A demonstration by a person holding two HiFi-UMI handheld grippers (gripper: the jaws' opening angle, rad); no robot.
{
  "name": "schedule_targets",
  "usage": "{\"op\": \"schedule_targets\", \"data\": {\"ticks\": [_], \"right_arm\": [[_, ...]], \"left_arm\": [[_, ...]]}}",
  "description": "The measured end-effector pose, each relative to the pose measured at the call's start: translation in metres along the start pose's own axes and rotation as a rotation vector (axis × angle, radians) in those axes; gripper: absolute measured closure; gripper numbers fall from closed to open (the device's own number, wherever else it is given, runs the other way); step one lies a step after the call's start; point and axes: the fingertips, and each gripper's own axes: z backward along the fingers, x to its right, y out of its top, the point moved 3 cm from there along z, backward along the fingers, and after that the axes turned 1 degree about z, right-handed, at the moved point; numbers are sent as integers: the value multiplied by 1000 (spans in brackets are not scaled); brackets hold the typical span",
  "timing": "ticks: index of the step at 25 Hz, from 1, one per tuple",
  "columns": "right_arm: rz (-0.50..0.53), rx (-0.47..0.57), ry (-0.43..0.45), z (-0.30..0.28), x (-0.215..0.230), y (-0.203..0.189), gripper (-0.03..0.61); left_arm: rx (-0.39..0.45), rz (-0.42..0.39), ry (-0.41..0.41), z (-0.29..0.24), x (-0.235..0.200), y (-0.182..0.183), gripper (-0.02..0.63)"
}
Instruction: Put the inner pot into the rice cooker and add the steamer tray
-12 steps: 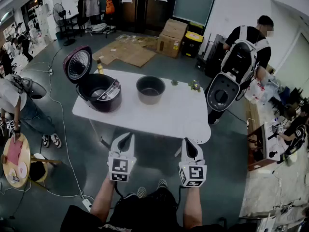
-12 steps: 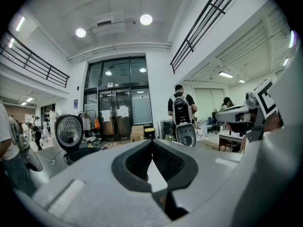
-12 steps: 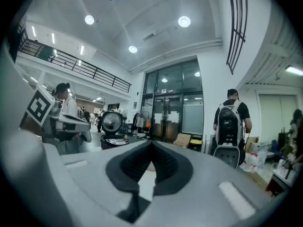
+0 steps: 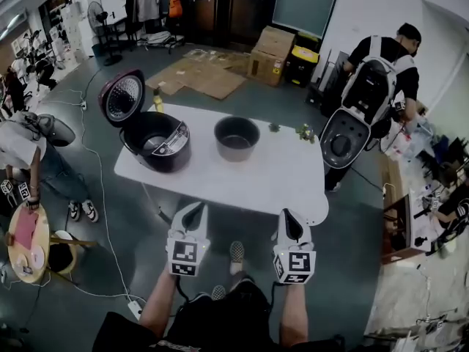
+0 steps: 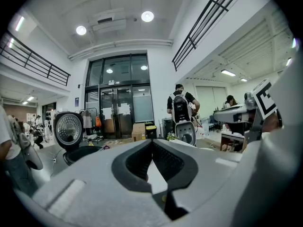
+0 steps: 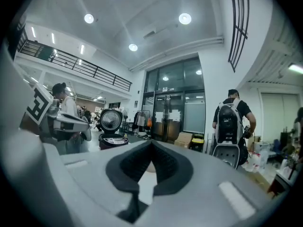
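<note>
Hovering short of the counter (image 4: 293,189) with left claw (image 4: 196,210) and right claw (image 4: 286,215) pinched shut, empty. Likely hard, slippery, light inner pot (image 4: 237,138); best gripped at thin rim.

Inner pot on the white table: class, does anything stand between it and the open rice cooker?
Nothing visible does. Only bare white table separates the round dark grey metal inner pot from the dark open-lidded rice cooker.
</note>
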Motion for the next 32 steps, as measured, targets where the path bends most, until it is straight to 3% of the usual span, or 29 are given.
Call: {"op": "schedule_targets", "data": {"ticks": [16,32], "right_arm": [[-34,-37,73,-143,33,-12,574],[-71,-140,141,-286,71,-43,574]], "left_arm": [[-70,22,64,-117,-54,-7,603],[-171,70,86,-248,-89,-26,603]]}}
